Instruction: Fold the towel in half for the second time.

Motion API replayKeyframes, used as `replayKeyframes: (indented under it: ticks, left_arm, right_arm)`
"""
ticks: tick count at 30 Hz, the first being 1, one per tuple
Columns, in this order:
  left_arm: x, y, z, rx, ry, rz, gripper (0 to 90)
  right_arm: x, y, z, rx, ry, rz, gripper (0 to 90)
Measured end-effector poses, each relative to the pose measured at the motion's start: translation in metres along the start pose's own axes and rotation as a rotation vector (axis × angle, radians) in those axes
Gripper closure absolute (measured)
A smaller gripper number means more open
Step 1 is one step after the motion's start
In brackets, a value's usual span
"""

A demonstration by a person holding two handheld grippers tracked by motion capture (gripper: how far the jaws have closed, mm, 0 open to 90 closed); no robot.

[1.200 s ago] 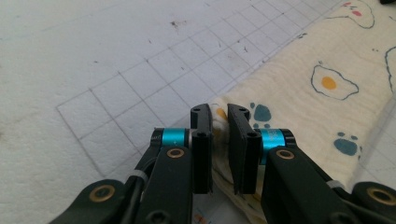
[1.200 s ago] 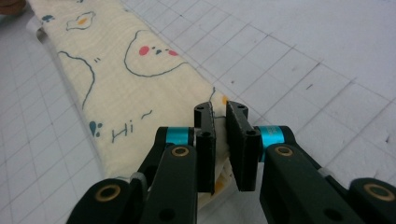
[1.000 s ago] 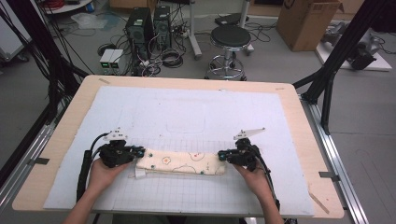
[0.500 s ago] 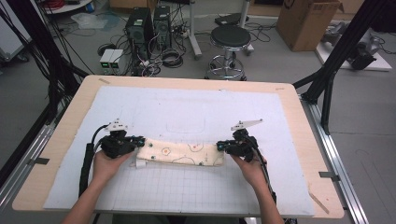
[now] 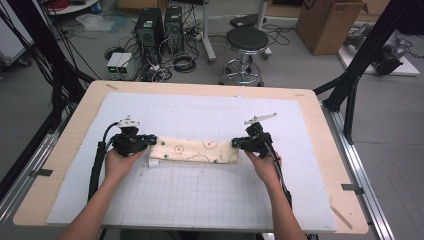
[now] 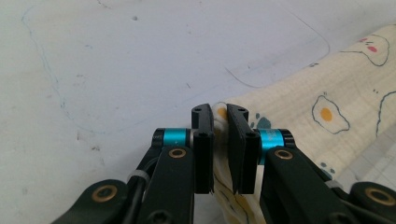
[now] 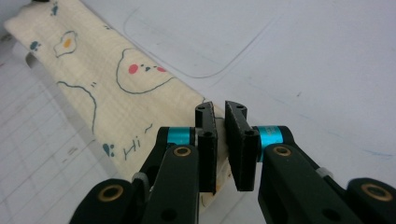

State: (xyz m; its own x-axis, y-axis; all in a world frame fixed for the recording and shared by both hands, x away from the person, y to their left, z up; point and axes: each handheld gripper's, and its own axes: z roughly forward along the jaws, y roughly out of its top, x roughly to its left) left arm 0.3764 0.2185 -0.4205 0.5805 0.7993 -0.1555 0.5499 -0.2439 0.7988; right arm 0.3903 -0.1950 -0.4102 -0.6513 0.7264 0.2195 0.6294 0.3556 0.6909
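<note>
The work in hand looks like folding a small printed cloth [image 5: 195, 151], cream with bears and fried eggs on it, and it seems to be well past its start. In the high view the cloth lies as a long narrow band stretched between the two tongs, on the pale mat [image 5: 210, 110] that covers the table [image 5: 75, 130]. The left gripper [image 5: 148, 142] pinches the band's left end and the right gripper [image 5: 239, 144] pinches its right end, each held in one of the person's hands. In the left gripper view, the left gripper [image 6: 220, 116] has its jaws pressed nearly together with a doubled edge of fabric caught between the pads, and the rest of the cloth runs off to that gripper's right. In the right gripper view, the right gripper [image 7: 219, 116] is likewise clamped on a corner of the cloth [image 7: 116, 88], which stretches away to that gripper's upper left. Judging by the layered edge at the band's near left, at least one lengthwise fold is already made. What seems left is to set the band down flat, let go of both ends, and perhaps bring one end over to the other to shorten it. Whether the cloth rests fully on the mat or hangs slightly between the tongs, I cannot tell.
</note>
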Motion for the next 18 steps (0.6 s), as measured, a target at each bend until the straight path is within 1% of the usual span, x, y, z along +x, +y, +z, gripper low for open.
replayKeyframes:
  ticks: [1, 4, 6, 9, 10, 13, 15, 16, 18]
  left_arm:
    - [0.001, 0.000, 0.002, 0.010, 0.004, 0.003, 80.9]
    - [0.004, -0.001, 0.010, 0.013, 0.010, -0.019, 80.8]
    - [0.006, -0.002, 0.015, 0.019, 0.016, -0.027, 80.8]
    - [0.006, -0.004, 0.021, 0.036, 0.017, -0.031, 80.4]
    - [0.007, -0.005, 0.022, 0.038, 0.018, -0.029, 80.2]
    - [0.007, -0.005, 0.022, 0.038, 0.012, -0.033, 78.0]
    - [0.010, -0.006, 0.022, 0.040, 0.002, -0.039, 72.6]
    - [0.011, -0.006, 0.021, 0.044, 0.002, -0.037, 71.6]
    - [0.013, -0.006, 0.018, 0.037, 0.005, -0.041, 68.5]
  right_arm:
    - [-0.002, 0.001, 0.002, 0.001, -0.005, 0.007, 83.4]
    - [-0.007, 0.002, 0.007, -0.008, -0.021, 0.017, 83.3]
    - [-0.010, 0.001, 0.010, -0.006, -0.031, 0.031, 83.2]
    - [-0.013, -0.001, 0.016, 0.000, -0.040, 0.037, 82.6]
    - [-0.015, -0.002, 0.017, -0.001, -0.037, 0.049, 82.3]
    - [-0.017, -0.003, 0.019, 0.001, -0.034, 0.054, 80.5]
    - [-0.018, -0.003, 0.019, -0.005, -0.034, 0.054, 78.0]
    - [-0.018, -0.003, 0.019, -0.010, -0.034, 0.059, 76.0]
    - [-0.019, -0.003, 0.017, -0.023, -0.026, 0.060, 71.3]
